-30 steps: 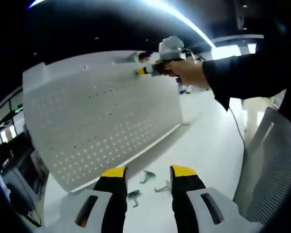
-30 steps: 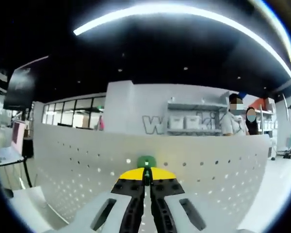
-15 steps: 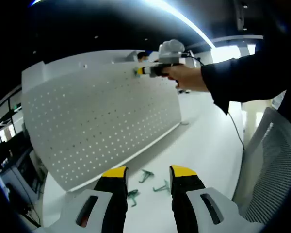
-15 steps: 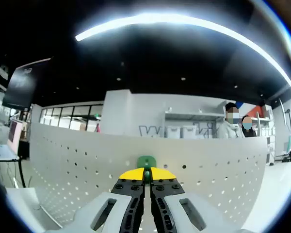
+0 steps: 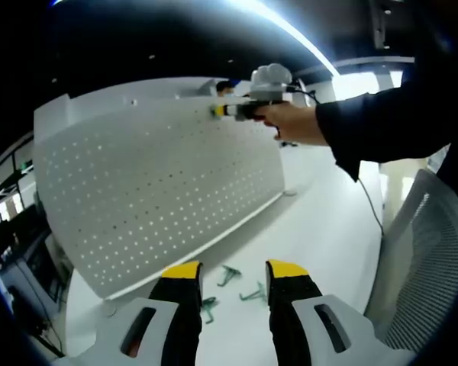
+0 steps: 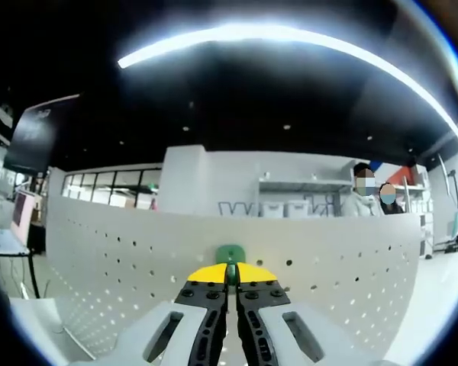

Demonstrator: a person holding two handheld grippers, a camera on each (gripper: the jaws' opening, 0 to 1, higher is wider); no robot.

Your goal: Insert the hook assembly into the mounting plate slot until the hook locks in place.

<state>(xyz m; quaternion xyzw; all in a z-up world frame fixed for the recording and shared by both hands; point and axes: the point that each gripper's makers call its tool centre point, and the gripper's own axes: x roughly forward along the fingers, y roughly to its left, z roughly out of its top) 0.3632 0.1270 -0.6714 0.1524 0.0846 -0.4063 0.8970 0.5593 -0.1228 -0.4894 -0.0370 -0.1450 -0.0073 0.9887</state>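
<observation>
Green hook (image 6: 230,254) in closed right claw (image 6: 230,273) at pegboard (image 6: 343,286); left claw (image 5: 230,271) open.

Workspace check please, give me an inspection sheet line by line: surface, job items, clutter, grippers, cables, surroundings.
Surface: white table, bare around the parts.
Job's things: white pegboard stands upright on the table; green hook is pinched at the right gripper's tips, up against the board near its top edge. Whether it is locked cannot be told.
Clutter: spare green hooks lie on the table in front of the board.
Grippers: left gripper open, holding nothing, above the table; right gripper shut on the green hook.
Cables: a dark cable runs along the table.
Surroundings: mesh chair beside the table; shelves and two people behind the board.
</observation>
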